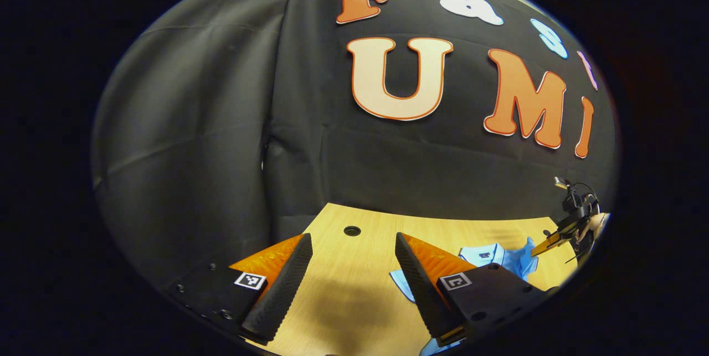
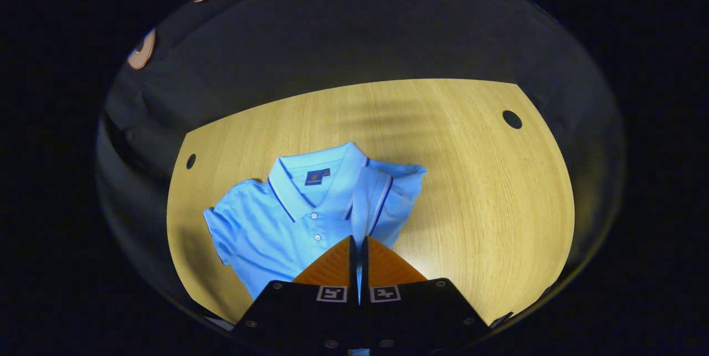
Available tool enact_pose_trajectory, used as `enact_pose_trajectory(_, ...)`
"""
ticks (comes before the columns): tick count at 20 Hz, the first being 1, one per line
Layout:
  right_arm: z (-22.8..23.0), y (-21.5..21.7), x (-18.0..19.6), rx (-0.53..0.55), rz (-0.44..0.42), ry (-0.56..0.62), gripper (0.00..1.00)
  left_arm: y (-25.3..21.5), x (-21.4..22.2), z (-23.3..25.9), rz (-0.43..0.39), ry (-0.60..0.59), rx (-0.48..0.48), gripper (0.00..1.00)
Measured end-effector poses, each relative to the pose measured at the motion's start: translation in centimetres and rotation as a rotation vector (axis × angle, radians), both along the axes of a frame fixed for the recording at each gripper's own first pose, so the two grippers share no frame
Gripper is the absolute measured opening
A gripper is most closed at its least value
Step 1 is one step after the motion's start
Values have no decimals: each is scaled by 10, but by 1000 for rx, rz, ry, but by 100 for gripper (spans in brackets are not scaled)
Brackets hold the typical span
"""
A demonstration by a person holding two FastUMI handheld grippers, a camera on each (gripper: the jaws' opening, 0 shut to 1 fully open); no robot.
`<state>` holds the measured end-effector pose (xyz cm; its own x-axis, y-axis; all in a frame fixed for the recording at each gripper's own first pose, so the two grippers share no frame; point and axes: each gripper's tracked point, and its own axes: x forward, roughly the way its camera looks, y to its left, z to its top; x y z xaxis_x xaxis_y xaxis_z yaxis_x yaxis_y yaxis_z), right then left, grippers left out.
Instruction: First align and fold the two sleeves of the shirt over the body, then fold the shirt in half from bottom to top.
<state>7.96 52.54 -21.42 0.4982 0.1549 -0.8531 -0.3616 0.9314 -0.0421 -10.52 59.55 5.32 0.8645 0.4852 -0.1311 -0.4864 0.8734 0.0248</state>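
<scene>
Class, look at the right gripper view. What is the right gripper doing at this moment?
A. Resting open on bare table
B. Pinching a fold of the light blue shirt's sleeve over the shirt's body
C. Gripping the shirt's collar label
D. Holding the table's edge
B: the right gripper is closed on a strip of the sleeve, which lies across the body of the shirt on the table.

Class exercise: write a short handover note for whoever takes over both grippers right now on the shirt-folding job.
Right gripper: shut on the sleeve, which is drawn over the shirt body.
Left gripper: open, holding nothing, over the bare table beside the shirt.
Shirt lies collar up on the table.
Done: one sleeve nearly folded in.
Left: release it, fold the other sleeve, which is spread out, then fold bottom to top.
</scene>
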Motion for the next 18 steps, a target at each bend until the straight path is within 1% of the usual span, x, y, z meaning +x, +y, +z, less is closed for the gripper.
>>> enact_pose_trajectory(2, -10, 22, -10, 1, 34, 5, 2, 12, -8, -5, 13, 9, -7, 98)
enact_pose_trajectory(6, -28, 53, -26, -15, 54, 24, 2, 33, -25, -8, 32, 27, -3, 98)
enact_pose_trajectory(7, -32, 58, -30, -13, 60, 32, 2, 37, -28, -9, 36, 30, -5, 95)
enact_pose_trajectory(8, -34, 62, -34, -15, 63, 38, 4, 40, -31, -11, 40, 33, -9, 98)
enact_pose_trajectory(9, -39, 67, -38, -8, 67, 45, 5, 42, -32, -13, 44, 37, -13, 98)
enact_pose_trajectory(11, -40, 78, -46, 18, 72, 62, 12, 44, -33, -20, 51, 50, -26, 98)
enact_pose_trajectory(13, -37, 86, -50, 47, 80, 59, 24, 43, -31, -23, 49, 56, -38, 98)
enact_pose_trajectory(14, -33, 87, -51, 55, 83, 53, 44, 41, -31, -24, 46, 59, -39, 98)
enact_pose_trajectory(16, -28, 87, -51, 66, 91, 35, 72, 36, -24, -24, 40, 66, -36, 98)
enact_pose_trajectory(17, -23, 84, -53, 73, 90, 23, 83, 32, -21, -24, 34, 73, -36, 98)
enact_pose_trajectory(18, -19, 82, -53, 82, 86, 13, 97, 28, -19, -25, 27, 78, -39, 98)
